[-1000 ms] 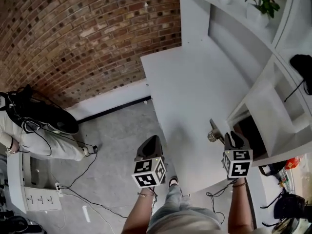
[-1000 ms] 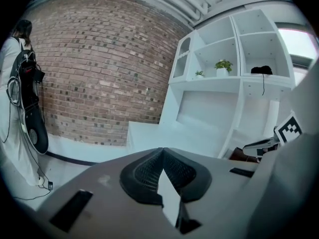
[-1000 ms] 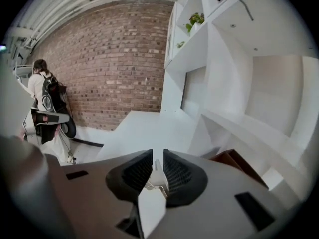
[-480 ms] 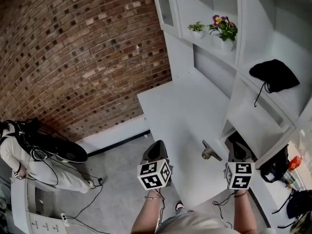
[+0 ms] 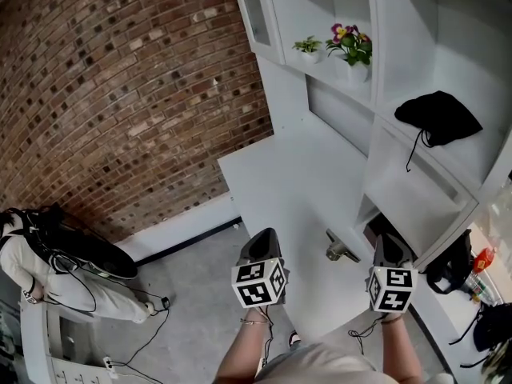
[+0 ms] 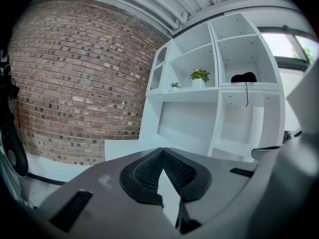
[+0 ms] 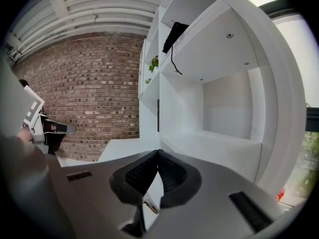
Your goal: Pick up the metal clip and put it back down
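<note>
Lying loose on the flat white worktop (image 5: 280, 174), close to its near edge, the small silvery metal clip (image 5: 340, 249), gripped by nothing. Held just to the clip's right and apart from it, the grey right gripper (image 5: 388, 237) with its black-and-white marker cube, ribbed black pads clenched tip to tip with nothing caught between them; low in the gap behind the tips, a thin metallic sliver, too small to identify. Held to the clip's left, near the worktop's left edge, the matching grey left gripper (image 5: 267, 232), likewise squeezed closed on nothing. Rising behind and to the right of the worktop, a tall white shelf unit (image 5: 384, 22). On one shelf, a limp black drawstring cloth bag (image 5: 436, 114), cord dangling over the shelf edge. On a higher shelf, a small green potted plant (image 5: 308, 48) beside pink and yellow flowers (image 5: 350, 42) in a white pot. To the left, a red brick wall (image 5: 120, 86) above a grey floor (image 5: 192, 294), and at the far left a person (image 5: 40, 270) in light clothing.
</note>
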Demonstrator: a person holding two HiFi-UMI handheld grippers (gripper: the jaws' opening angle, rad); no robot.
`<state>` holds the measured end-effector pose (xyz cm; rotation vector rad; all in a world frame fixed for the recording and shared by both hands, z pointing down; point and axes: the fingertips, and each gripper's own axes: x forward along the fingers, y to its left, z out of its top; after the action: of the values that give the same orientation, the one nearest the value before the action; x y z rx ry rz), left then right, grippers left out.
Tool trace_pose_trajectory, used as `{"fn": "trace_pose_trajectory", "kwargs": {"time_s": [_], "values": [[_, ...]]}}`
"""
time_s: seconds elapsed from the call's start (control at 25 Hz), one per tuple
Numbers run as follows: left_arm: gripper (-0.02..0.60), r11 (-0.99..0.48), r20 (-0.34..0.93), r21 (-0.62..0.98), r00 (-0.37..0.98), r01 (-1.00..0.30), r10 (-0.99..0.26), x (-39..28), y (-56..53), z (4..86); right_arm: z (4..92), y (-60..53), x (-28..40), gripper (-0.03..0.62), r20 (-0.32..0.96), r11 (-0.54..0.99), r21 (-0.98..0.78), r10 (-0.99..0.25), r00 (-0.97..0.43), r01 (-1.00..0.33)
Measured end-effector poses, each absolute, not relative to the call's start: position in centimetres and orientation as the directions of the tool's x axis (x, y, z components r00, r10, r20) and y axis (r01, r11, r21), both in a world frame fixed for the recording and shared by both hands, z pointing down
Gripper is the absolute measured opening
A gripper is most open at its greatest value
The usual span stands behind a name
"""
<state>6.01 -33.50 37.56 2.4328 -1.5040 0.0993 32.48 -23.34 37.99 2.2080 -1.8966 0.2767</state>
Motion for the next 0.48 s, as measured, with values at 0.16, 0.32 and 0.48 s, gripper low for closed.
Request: {"fn": "trace_pose_trajectory", "kwargs": {"time_s": [0.16,0.32,0.48], "values": [[0.012,-0.425,0.209,0.193,0.46,-0.884,-0.863,6.34,-33.62,37.7,38.02,-23.39,32.07,0.0,0.295,-0.113,0.055,-0.947,0.125,-0.992],[0.012,-0.427,0.21,0.191,0.462,-0.884,-0.862,6.3,-33.73,37.66,37.9,-23.59,31.78,0.0,0.296,-0.104,0.041,-0.949,0.111,-0.994],[0.012,-0.435,0.208,0.183,0.467,-0.882,-0.859,6.39,-33.8,37.59,37.84,-23.63,31.73,0.0,0.297,-0.107,0.05,-0.948,0.117,-0.993]]}}
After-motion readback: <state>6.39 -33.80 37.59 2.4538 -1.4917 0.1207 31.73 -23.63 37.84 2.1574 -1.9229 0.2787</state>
